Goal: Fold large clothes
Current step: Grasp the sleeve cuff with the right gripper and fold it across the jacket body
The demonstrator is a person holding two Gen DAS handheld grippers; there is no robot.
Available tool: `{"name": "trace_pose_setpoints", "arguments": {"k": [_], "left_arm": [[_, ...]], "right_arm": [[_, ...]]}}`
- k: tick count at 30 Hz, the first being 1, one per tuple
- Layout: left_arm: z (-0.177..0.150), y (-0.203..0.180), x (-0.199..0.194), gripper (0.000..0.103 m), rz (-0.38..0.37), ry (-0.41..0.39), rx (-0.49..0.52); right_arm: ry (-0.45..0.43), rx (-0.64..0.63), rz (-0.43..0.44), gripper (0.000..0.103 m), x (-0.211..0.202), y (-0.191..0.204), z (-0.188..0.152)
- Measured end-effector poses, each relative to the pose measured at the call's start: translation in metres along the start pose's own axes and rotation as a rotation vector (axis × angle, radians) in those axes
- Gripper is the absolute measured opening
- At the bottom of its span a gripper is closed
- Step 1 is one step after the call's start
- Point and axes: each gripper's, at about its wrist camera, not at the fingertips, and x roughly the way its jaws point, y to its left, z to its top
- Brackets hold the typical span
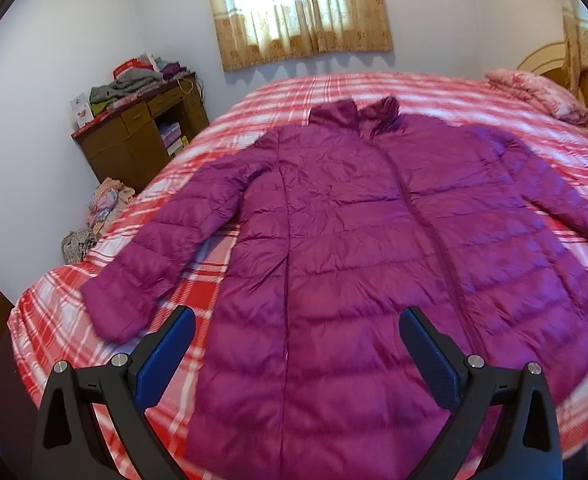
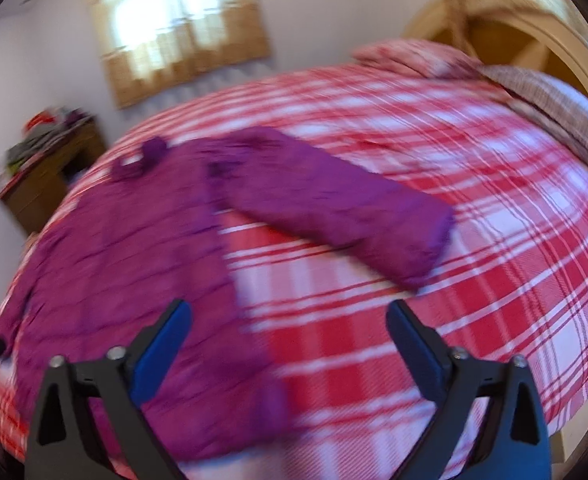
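Lying flat and face up, the purple jacket (image 1: 334,240) covers the middle of the bed (image 1: 454,96), its collar toward the far edge under the curtain (image 1: 302,8) and its hem at the near edge. Both sleeves are spread out to the sides — one sleeve (image 1: 150,248) angles toward the near left corner, the other sleeve (image 2: 334,204) toward the right edge.

The left gripper (image 1: 296,336) hangs above the hem with its fingers spread wide and nothing between them. The right gripper (image 2: 288,328), just as wide and empty, hangs over the jacket's right side seam; that view is blurred, so fine detail is lost.

No fold looks started. A good first move, I judge, is bringing a sleeve across the chest: pinch the cuff through both layers — puffy, slick fabric slips easily — lift it only a little and lay it straight, smoothing trapped air before folding the body. A cabinet (image 1: 134,136) piled with clothes stands beyond the far left corner.
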Motion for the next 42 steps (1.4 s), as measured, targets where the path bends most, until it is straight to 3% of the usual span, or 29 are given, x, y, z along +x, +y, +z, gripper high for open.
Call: {"name": "trace_pose_setpoints", "arguments": {"k": [5,8,11,13,15,23,28,34,42], "left_arm": [[0.014,-0.005,0.043,0.102,0.04,0.033,0.005],[0.021,-0.004,0.068,0.102,0.065,0.05,0.011],[0.024,0.002,0.096,0.102,0.123,0.072,0.019],[0.023,0.011,0.109,0.102,0.143,0.091,0.006],[0.022,0.021,0.117,0.102,0.149,0.099,-0.011],[0.039,0.06,0.118,0.102,0.137,0.079,-0.047],[0.061,0.074,0.1,0.102,0.087,0.039,-0.056],[0.078,0.084,0.089,0.102,0.074,0.008,-0.09],[0.074,0.096,0.085,0.102,0.116,-0.007,-0.114]], "right_arm": [[0.034,0.138,-0.115,0.088,0.048,-0.066,0.028],[0.063,0.176,-0.13,0.08,0.07,-0.086,0.036],[0.092,0.175,-0.115,0.063,0.085,-0.093,0.039],[0.072,0.145,-0.119,0.03,0.08,-0.092,0.042],[0.056,0.149,-0.112,0.02,0.076,-0.098,0.045],[-0.006,0.13,-0.181,0.013,0.07,-0.115,0.067],[-0.108,0.057,-0.177,0.013,0.053,-0.078,0.087],[-0.231,-0.166,-0.093,0.012,0.028,0.023,0.103],[-0.242,-0.425,0.013,0.012,0.059,0.148,0.075]]}}
